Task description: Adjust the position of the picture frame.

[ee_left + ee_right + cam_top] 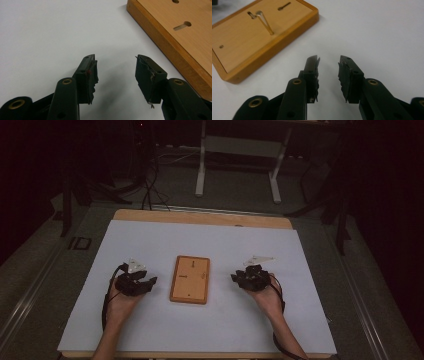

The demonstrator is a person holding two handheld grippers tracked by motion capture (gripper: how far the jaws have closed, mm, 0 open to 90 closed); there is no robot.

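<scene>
A wide white surface (150, 245) lies in front of you, its wooden far edge showing beyond the white sheet. Everything below is placed relative to the wooden board (190, 279), which lies flat near the middle of the surface, its long sides running away from you.

The board is a light-brown rectangle with a raised rim. Its face has a few small slots and holes cut into it. In the right gripper view a thin brass-coloured pin (265, 22) sits on the board, one end at a slot and the rest slanting across the wood.

Your left hand (120, 302) rests to the left of the board, well apart from it, holding the left tongs (148, 283), which point toward the board's left edge. Their jaws stand wide apart with nothing between them; in the left gripper view (116, 72) only bare white surface shows in the gap, and the board's edge is just beyond to the right.

Your right hand (267, 297) rests to the right of the board, also well apart, holding the right tongs (235, 278). Their jaws stand narrower, still parted and empty (329, 75), hovering over bare surface.
</scene>
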